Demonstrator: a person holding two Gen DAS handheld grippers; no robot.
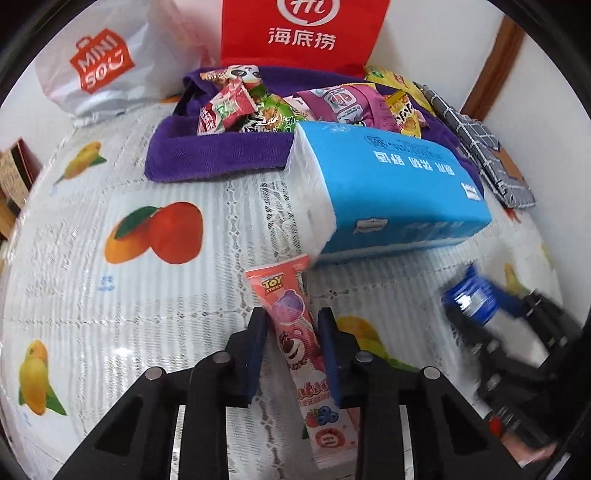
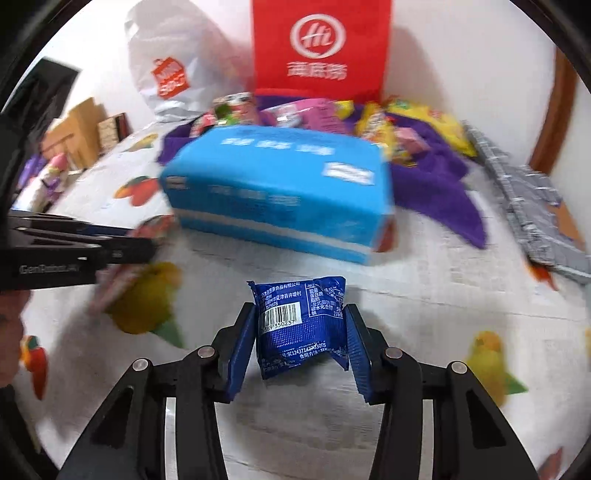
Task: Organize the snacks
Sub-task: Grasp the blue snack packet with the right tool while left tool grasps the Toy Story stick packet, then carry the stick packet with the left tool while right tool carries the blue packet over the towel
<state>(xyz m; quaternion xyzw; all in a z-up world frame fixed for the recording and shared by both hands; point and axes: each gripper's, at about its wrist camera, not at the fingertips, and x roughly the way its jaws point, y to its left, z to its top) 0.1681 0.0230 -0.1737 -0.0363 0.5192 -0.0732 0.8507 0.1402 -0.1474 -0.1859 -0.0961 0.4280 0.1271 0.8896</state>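
Snacks sit in both grippers above the fruit-print tablecloth [image 1: 110, 314]. The left gripper [image 1: 293, 354] is clamped on a long pink Toy Story snack stick [image 1: 295, 332], its blue pads tight against the wrapper's sides. The right gripper [image 2: 301, 345] pinches a small blue snack packet [image 2: 301, 325] — barcode side up — clear of the cloth. Beyond them lies a blue tissue pack [image 1: 391, 192], and behind it a purple towel [image 1: 207, 155] piled with assorted snack packets [image 1: 258, 107]. A red Haidilao bag [image 1: 303, 33] and a white Miniso bag [image 1: 107, 62] stand against the wall.
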